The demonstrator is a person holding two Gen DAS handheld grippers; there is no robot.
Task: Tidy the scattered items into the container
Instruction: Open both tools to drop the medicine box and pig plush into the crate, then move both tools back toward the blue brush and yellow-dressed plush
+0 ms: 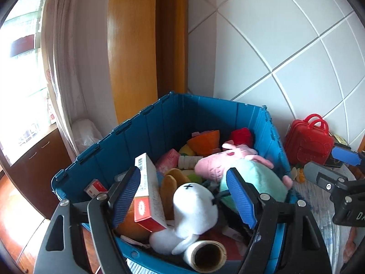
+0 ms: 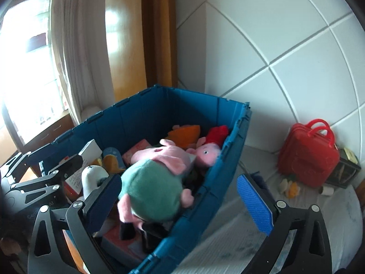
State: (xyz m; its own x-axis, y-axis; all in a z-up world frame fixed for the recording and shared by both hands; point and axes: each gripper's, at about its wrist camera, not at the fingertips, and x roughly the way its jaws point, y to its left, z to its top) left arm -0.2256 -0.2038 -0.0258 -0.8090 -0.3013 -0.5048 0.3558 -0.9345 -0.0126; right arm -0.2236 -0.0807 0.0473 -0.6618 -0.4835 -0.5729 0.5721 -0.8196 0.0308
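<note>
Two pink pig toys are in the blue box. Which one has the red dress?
The smaller pig, pressed against the box wall on the far right. The bigger pig, nearer the cameras, wears a green top.

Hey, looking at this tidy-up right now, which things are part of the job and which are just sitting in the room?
Part of the job:
- blue crate
- red toy suitcase, not in the crate yet
- small yellow toy beside it
- pig plush in a green top, already in the crate
- white plush, also in the crate

Just lying about:
- curtain
- wooden door frame
- white panelled wall
</note>
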